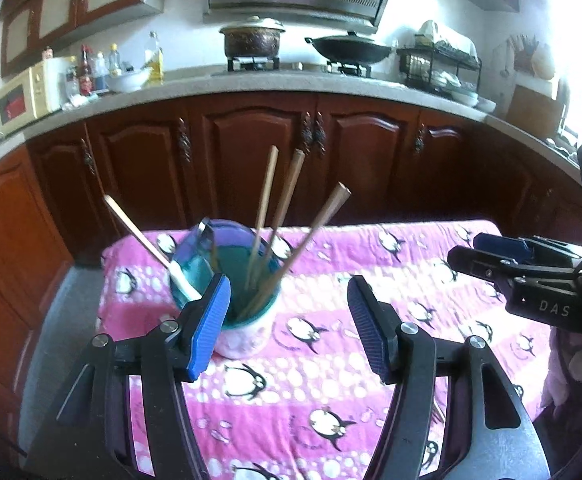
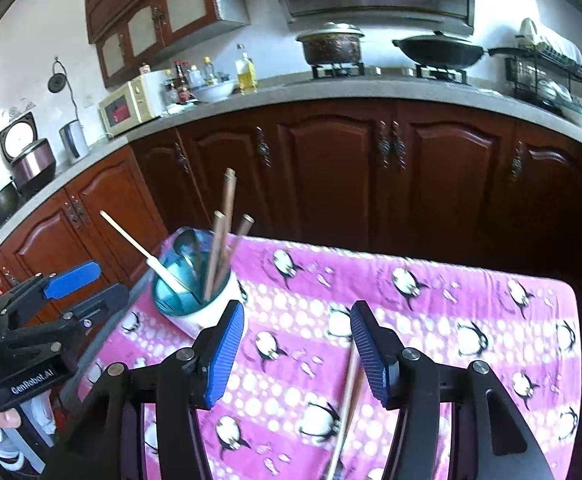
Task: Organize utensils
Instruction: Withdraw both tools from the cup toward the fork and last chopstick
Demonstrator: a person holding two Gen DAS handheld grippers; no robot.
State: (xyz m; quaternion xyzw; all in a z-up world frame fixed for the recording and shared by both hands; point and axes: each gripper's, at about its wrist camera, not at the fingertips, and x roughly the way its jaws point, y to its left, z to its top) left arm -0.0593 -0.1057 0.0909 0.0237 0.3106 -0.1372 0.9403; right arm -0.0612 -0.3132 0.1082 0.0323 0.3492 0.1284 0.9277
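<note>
A white cup (image 1: 243,336) with a teal inside stands on the pink penguin cloth (image 1: 403,280). In it are three brown chopsticks (image 1: 265,216), a white-handled utensil (image 1: 143,240) leaning left and a metal spoon (image 1: 207,240). My left gripper (image 1: 289,320) is open; the cup is just behind its left finger. My right gripper (image 1: 485,254) hovers at the right. In the right wrist view the cup (image 2: 207,316) is ahead on the left. My right gripper (image 2: 297,344) is open, with one loose chopstick (image 2: 345,404) beside its right finger's inner side. My left gripper (image 2: 91,286) is at the left.
The cloth-covered table (image 2: 471,292) ends close behind the cup, with dark wooden cabinets (image 2: 331,176) beyond. A grey counter (image 2: 331,88) carries a microwave (image 2: 127,108), bottles, a pot, a wok and a dish rack (image 2: 547,76). A hand shows at the lower left (image 2: 7,416).
</note>
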